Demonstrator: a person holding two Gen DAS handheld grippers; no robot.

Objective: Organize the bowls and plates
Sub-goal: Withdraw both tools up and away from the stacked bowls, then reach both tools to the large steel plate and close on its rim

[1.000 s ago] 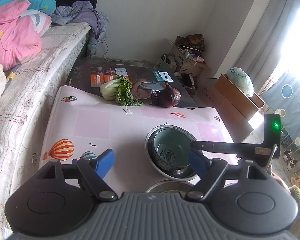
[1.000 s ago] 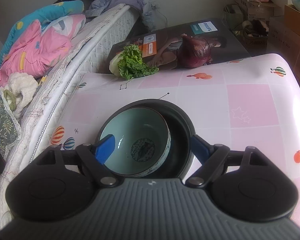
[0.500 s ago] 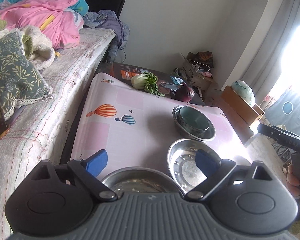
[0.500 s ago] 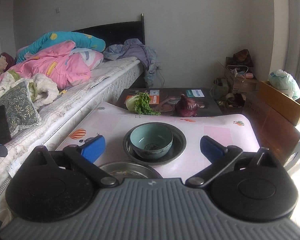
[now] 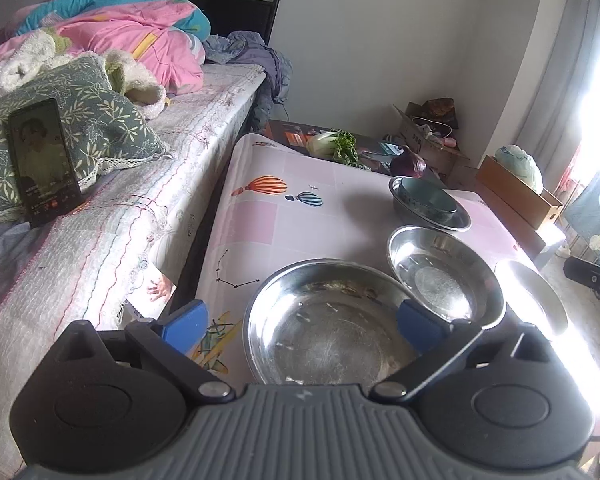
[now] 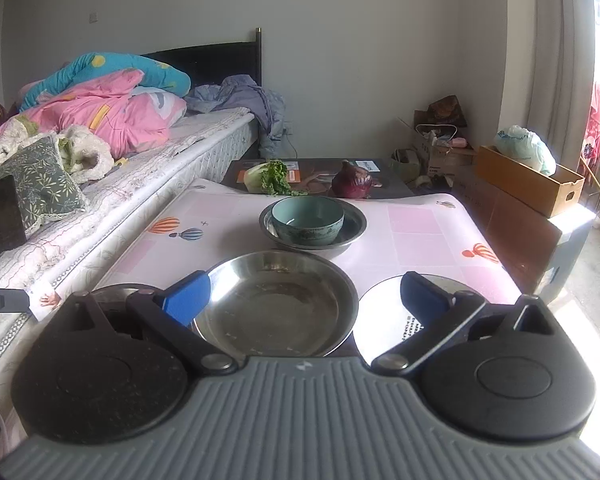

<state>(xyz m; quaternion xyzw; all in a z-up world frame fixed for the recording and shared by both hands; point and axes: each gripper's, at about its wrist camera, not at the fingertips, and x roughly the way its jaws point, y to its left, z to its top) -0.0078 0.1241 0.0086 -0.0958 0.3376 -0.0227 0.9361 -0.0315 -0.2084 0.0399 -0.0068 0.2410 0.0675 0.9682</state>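
Pink cloth with balloon prints covers the table (image 5: 256, 216), which stands hard against the side of a bed (image 5: 148, 184) piled with bedding. From the left wrist, the left gripper (image 5: 300, 330) hangs with its jaws released and nothing between them, over the near edge of the table. Right below it sits a large steel bowl (image 5: 328, 328). A smaller steel bowl (image 5: 444, 276) lies just beside that, toward the right edge, and a bright steel plate (image 5: 536, 300) lies at the near right corner, partly washed out by glare. Toward the far right corner a teal bowl (image 5: 428, 200) rests inside a shallow steel dish (image 5: 456, 220). A phone (image 5: 44, 160) leans against a green cushion on the bed.

From the right wrist, the right gripper (image 6: 306, 298) is also spread wide and holds nothing. A steel bowl (image 6: 276, 304) lies between its blue fingers (image 6: 188, 296), near the front edge. The plate (image 6: 384, 316) lies just to the right of that bowl. Past them, near the far edge, the teal bowl (image 6: 308, 220) sits upright in the dish (image 6: 352, 228). Beyond the table lie a leafy cabbage (image 6: 268, 178) and a red onion (image 6: 356, 182) on a flat dark box
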